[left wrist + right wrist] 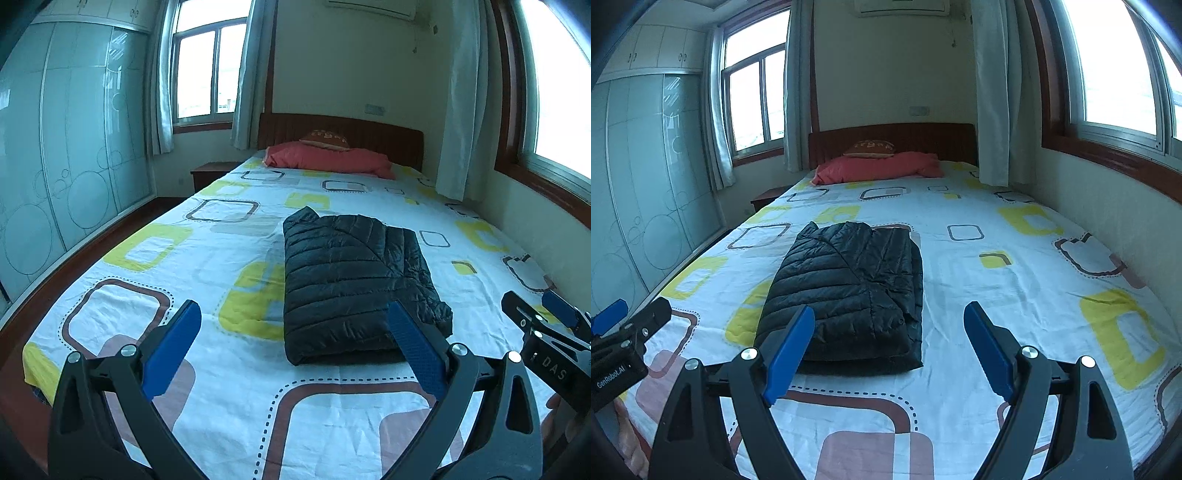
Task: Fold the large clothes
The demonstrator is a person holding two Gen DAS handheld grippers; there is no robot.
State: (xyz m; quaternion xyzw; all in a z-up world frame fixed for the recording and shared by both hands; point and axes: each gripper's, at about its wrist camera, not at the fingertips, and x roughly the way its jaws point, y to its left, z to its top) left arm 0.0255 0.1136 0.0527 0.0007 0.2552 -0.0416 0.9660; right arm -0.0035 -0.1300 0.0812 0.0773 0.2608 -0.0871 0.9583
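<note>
Hovering over the near end of the bed sheet (332, 424), the left gripper (291, 343) and right gripper (890, 347) both stand wide apart, empty. Beyond them the black puffer jacket (849, 295) lies folded mid-bed, apparently finished; next likely calls for only a check or tidy.

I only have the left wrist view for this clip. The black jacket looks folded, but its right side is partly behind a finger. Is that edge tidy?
Observer: In the right wrist view the black jacket shows its whole right edge, stacked in layers, slightly ragged near the front corner.
Operator: Is the right gripper holding anything?
Observer: No. The right gripper is open, with only bedsheet between its fingers.
Operator: Any label on the left gripper?
Observer: The left gripper body reads GenRobot.AI.
</note>
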